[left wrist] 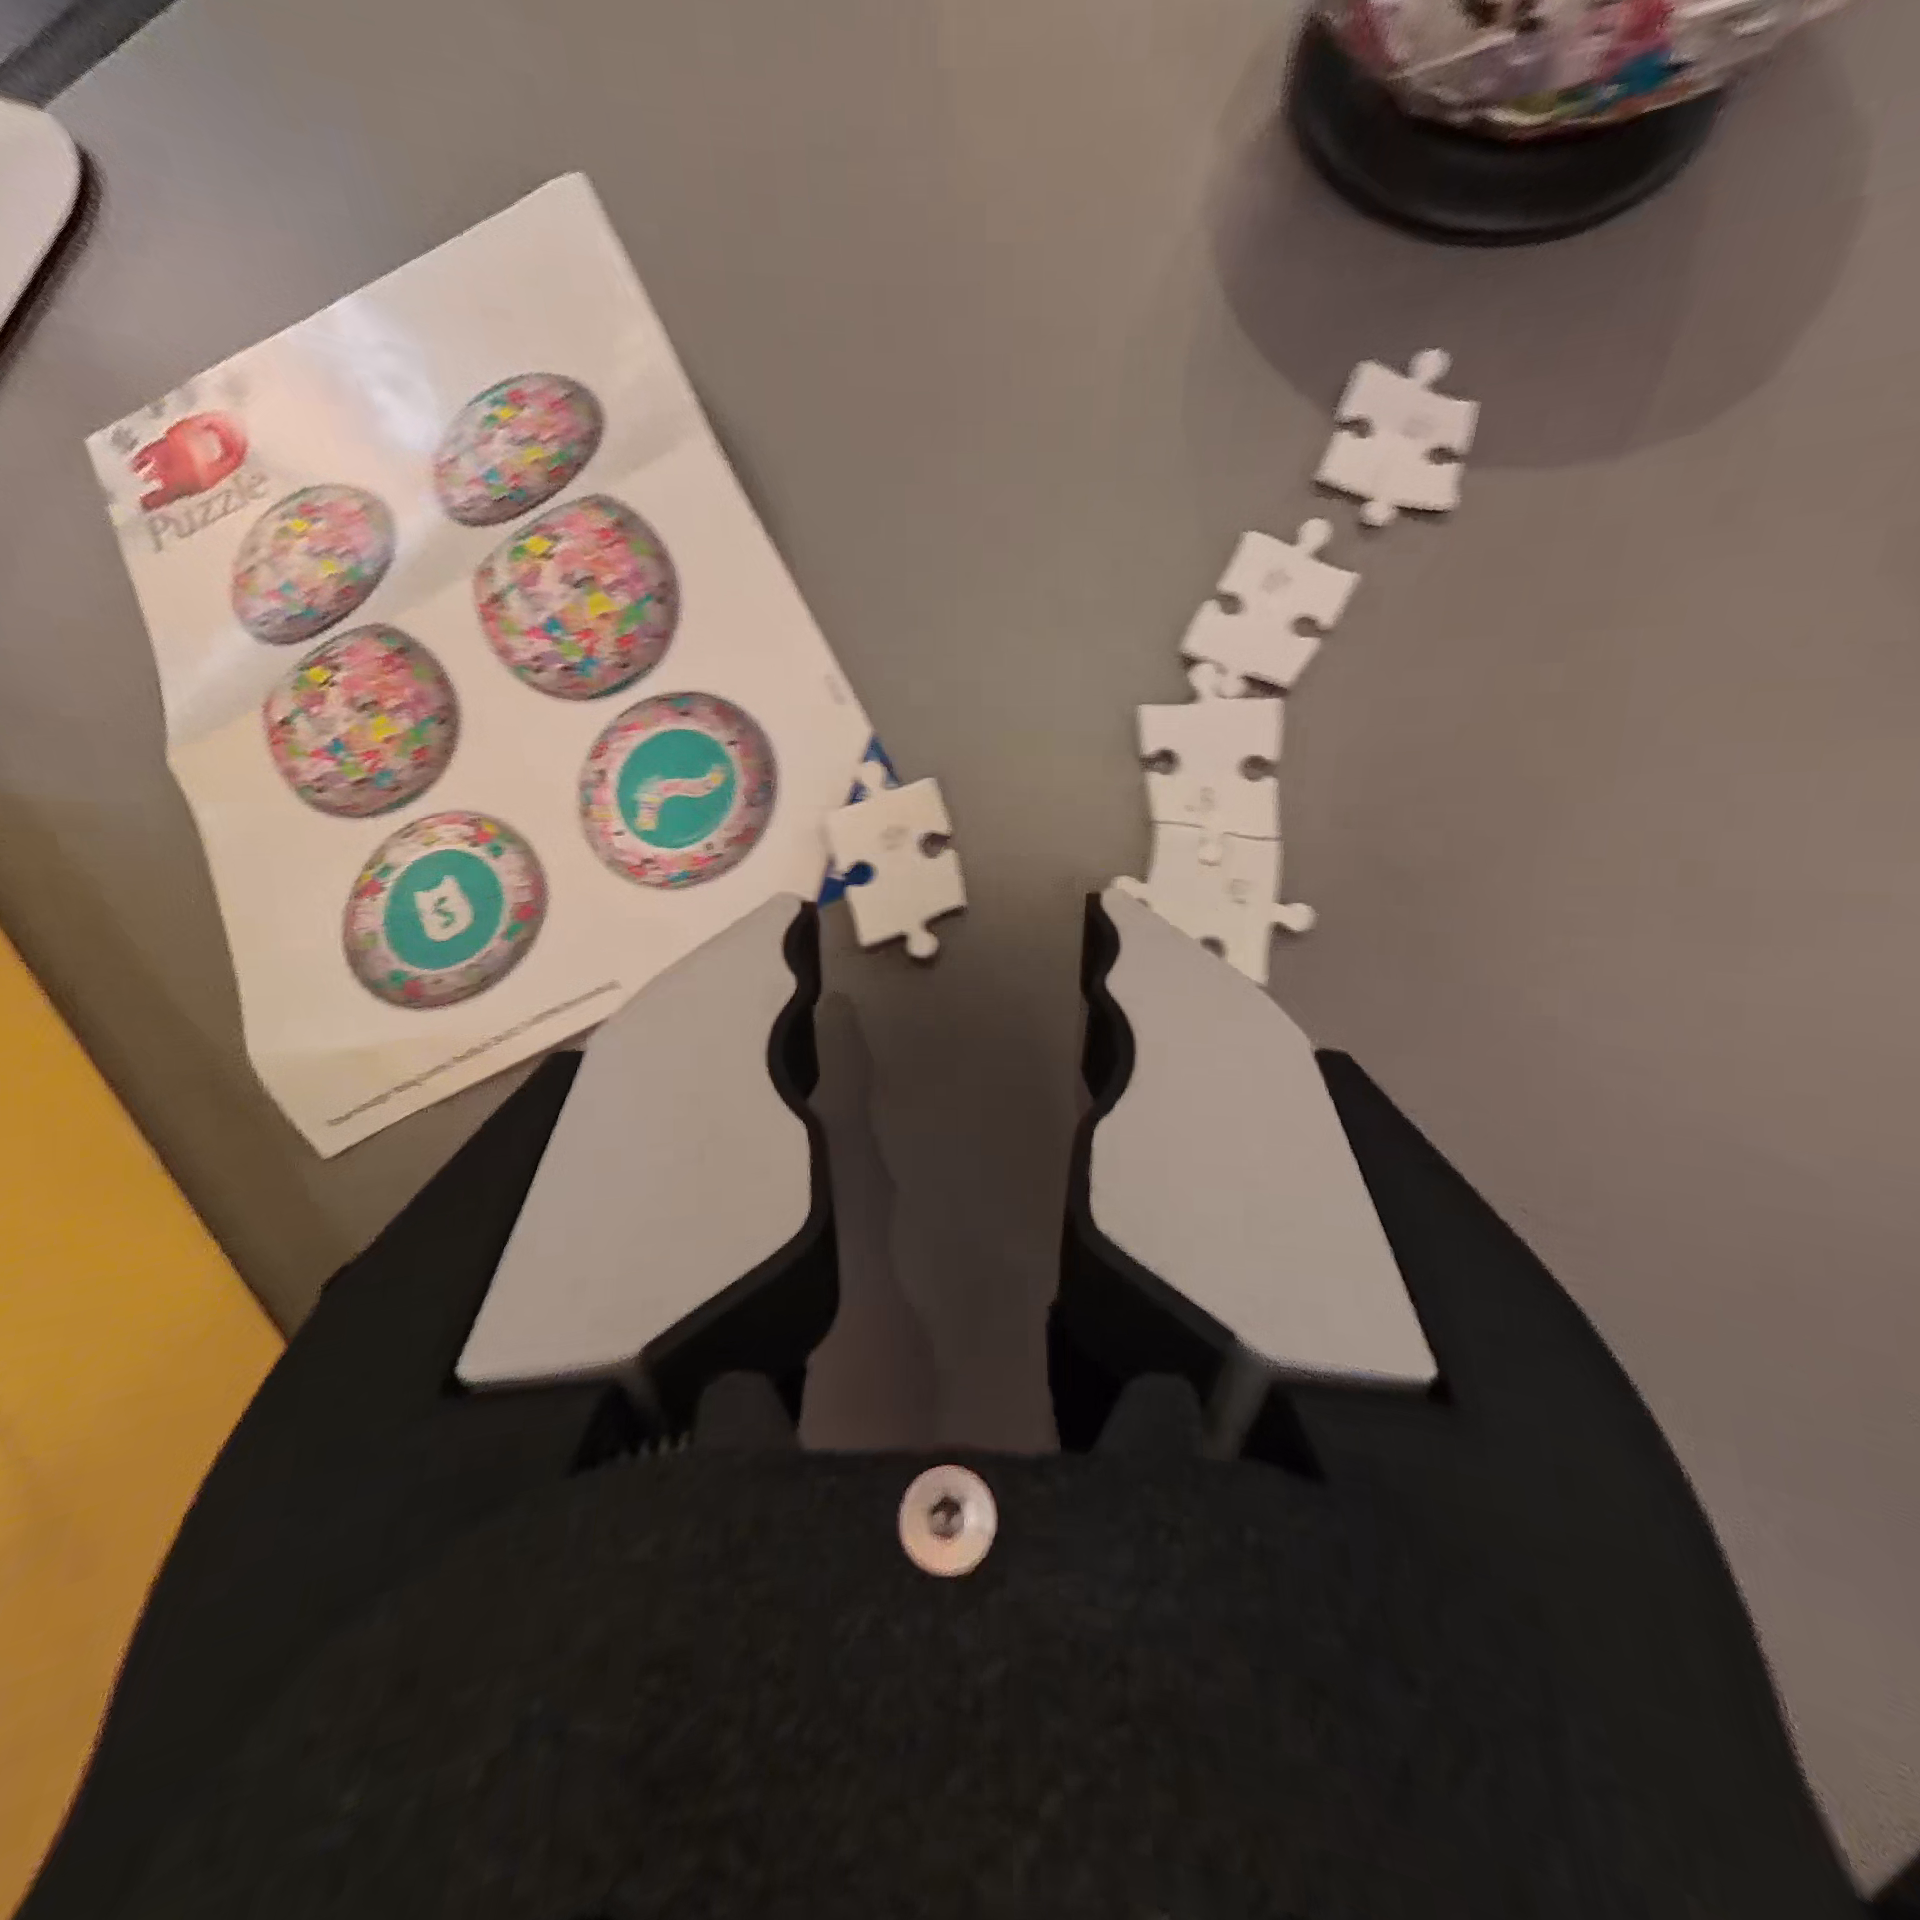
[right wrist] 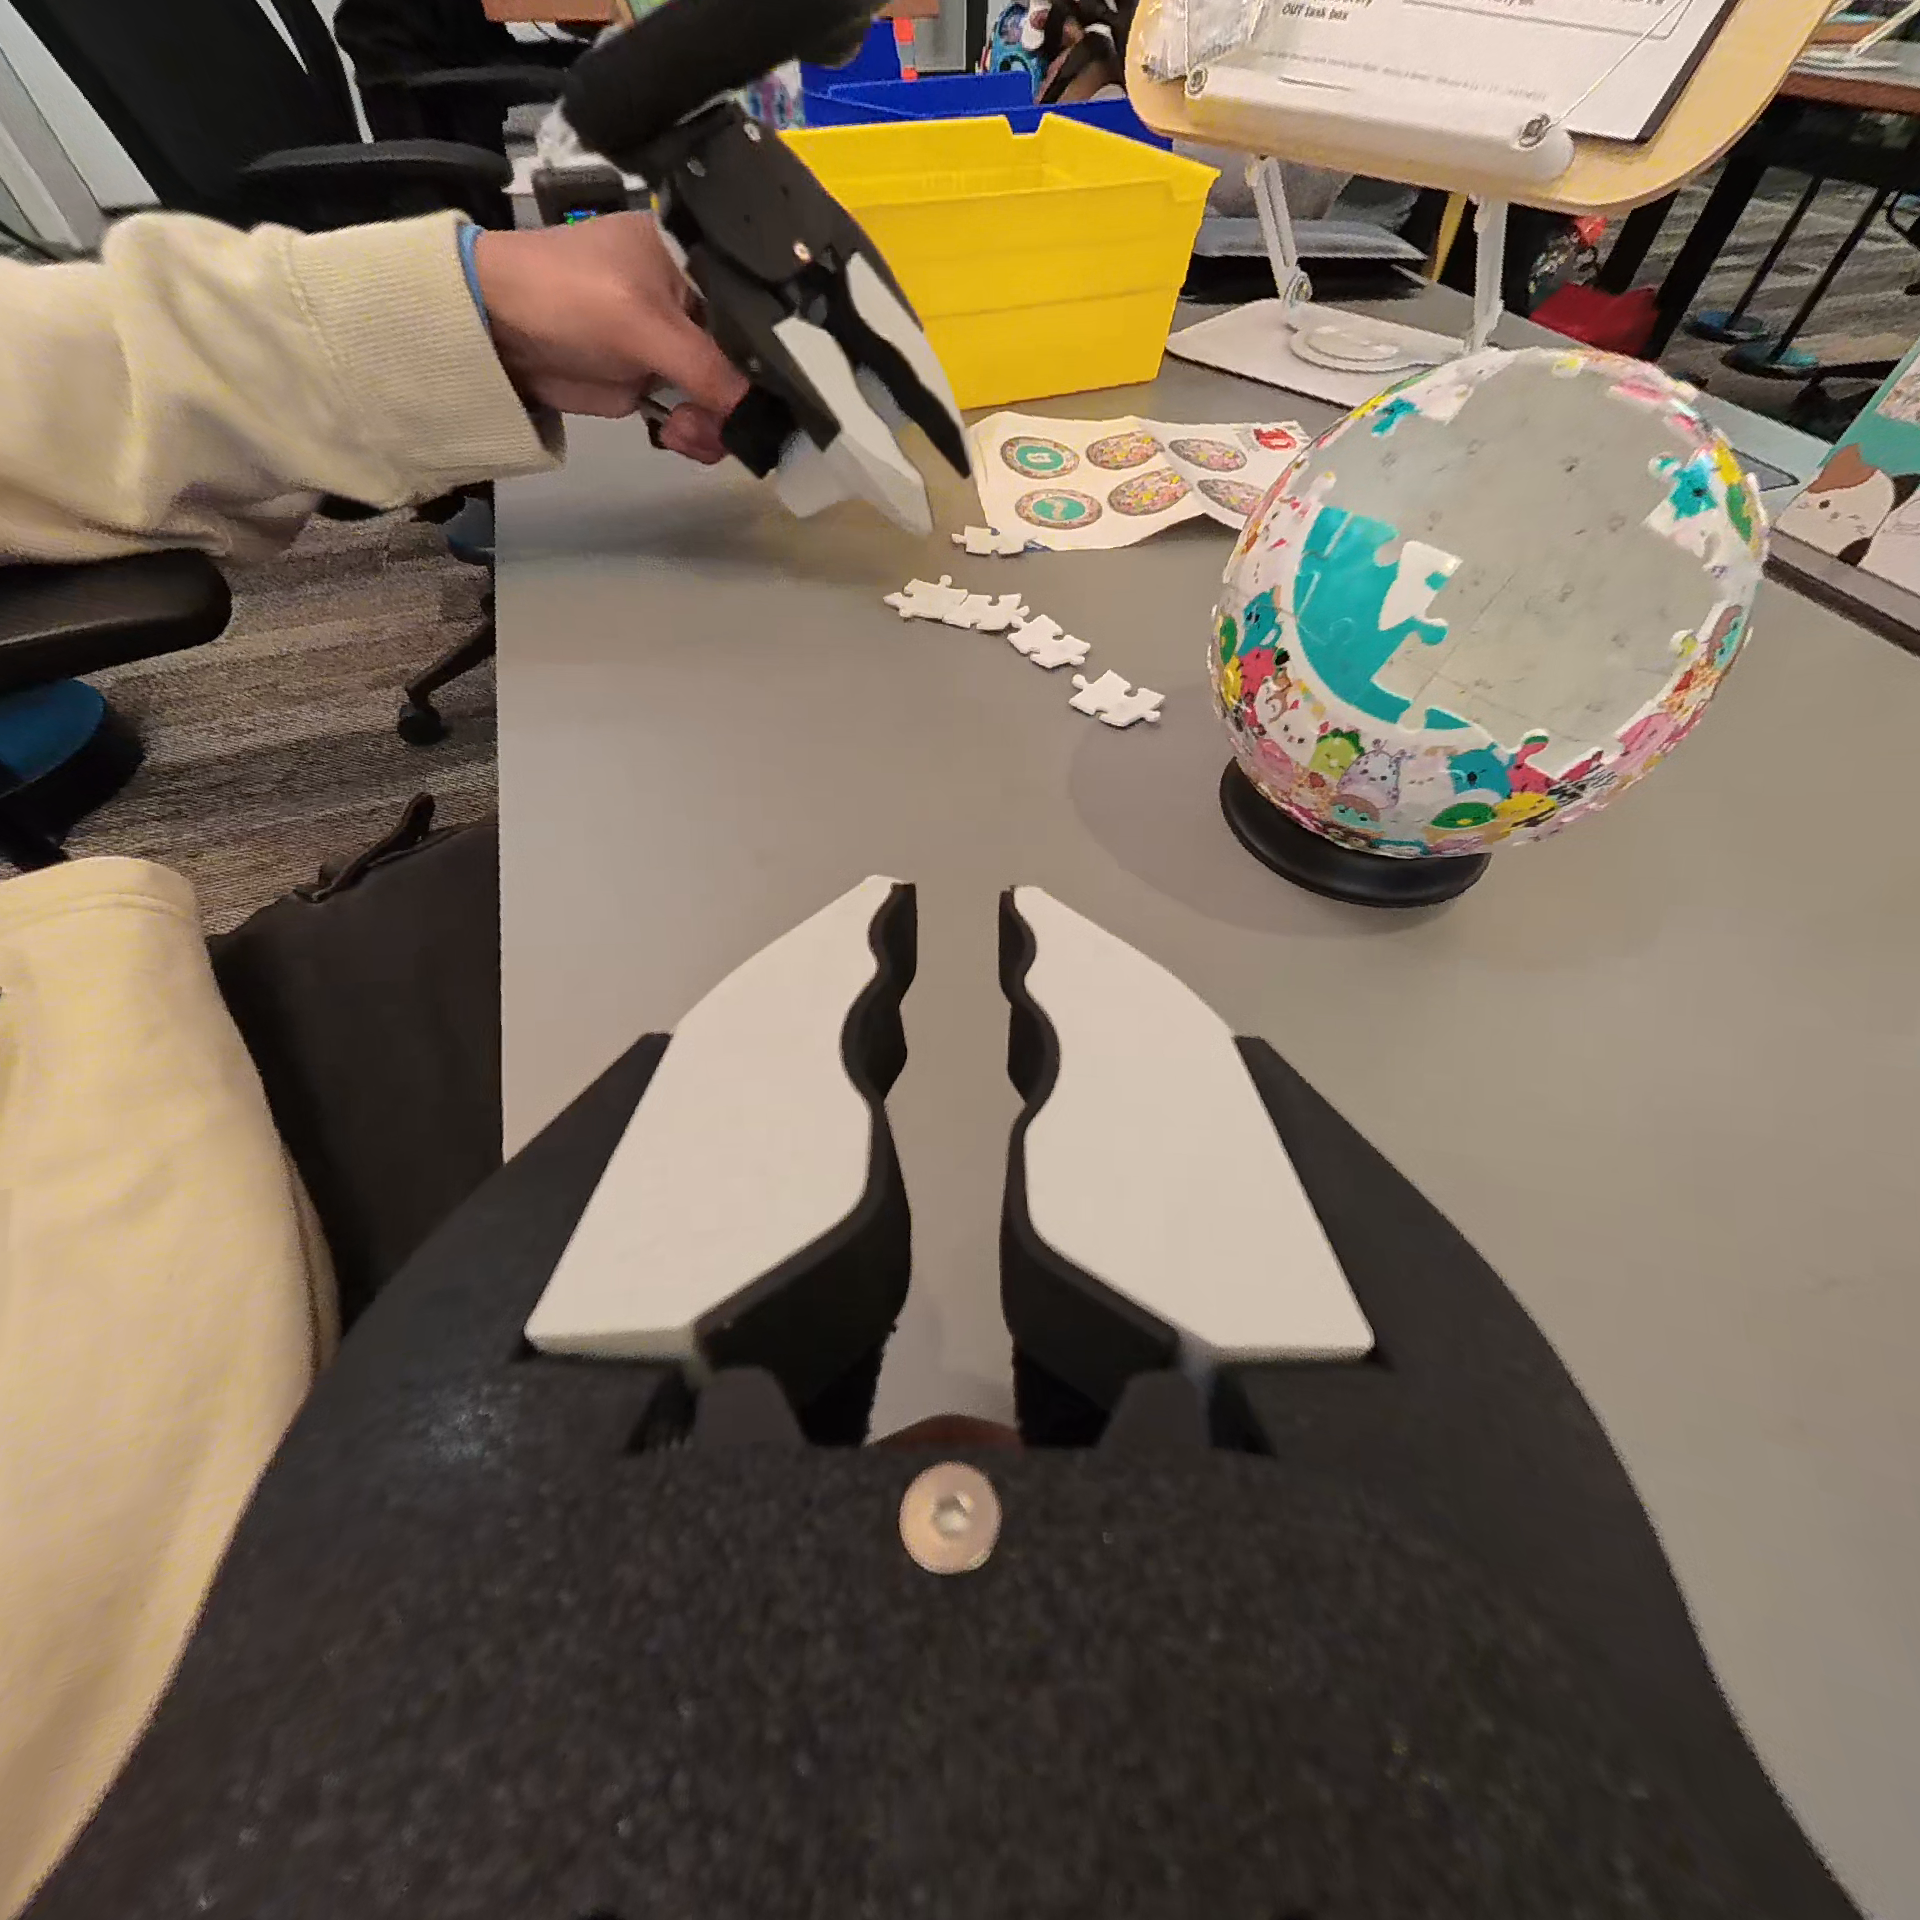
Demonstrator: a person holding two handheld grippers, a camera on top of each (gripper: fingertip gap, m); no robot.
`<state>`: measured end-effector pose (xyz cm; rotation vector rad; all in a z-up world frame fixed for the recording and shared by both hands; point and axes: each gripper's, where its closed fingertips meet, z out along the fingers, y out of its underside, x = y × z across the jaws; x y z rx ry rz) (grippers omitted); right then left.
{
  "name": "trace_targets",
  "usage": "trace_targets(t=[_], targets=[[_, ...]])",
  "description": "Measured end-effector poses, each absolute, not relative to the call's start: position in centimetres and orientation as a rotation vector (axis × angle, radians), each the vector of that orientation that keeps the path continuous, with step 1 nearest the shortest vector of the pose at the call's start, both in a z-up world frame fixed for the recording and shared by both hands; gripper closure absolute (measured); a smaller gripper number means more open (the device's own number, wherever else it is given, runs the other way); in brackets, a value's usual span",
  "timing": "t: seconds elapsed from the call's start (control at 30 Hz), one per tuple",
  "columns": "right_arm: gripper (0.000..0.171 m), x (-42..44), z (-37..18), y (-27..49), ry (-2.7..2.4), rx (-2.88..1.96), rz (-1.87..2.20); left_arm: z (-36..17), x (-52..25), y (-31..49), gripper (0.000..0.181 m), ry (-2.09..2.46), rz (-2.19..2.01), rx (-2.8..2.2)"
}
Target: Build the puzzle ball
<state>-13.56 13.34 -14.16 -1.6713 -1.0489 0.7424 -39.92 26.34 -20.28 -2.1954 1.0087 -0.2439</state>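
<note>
The puzzle ball (right wrist: 1486,603) stands on a black ring stand (right wrist: 1351,868) at the right, colourful, with a large gap showing its white inside. Its lower part shows in the left wrist view (left wrist: 1558,62). Several white, face-down pieces lie on the grey table: a single piece (left wrist: 899,868) (right wrist: 987,540) and a curved row of pieces (left wrist: 1210,810) (right wrist: 977,605). My left gripper (left wrist: 951,914) (right wrist: 940,494) is open and empty, hovering just above the single piece. My right gripper (right wrist: 956,896) is empty, its jaws a little apart, low over the table's near side.
A printed instruction sheet (left wrist: 468,665) (right wrist: 1122,478) lies left of the pieces. A yellow bin (right wrist: 1018,239) and a wooden document stand (right wrist: 1455,104) are at the back. A hand with a cream sleeve (right wrist: 260,364) holds the left gripper. Office chairs stand left of the table. Some 30 cm of space lies between my two pairs of fingers.
</note>
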Motion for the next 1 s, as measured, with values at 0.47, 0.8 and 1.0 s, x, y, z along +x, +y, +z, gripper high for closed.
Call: trace_targets(t=[0.47, 0.8, 1.0], targets=[[0.156, -13.5, -14.3, 14.1, -1.020, -1.689, 0.832, -22.5, -39.4, 27.8, 0.163, 0.975, -0.281, -2.271], [0.165, -17.5, -8.9, 13.7, -0.956, -1.483, 1.089, -4.9, -33.8, 19.5, 0.163, 0.646, -1.526, -1.583], [0.159, -21.7, 1.3, 14.2, -0.844, -1.183, 1.471, 3.7, -28.1, 11.6, 0.163, 0.587, -2.146, -1.053]])
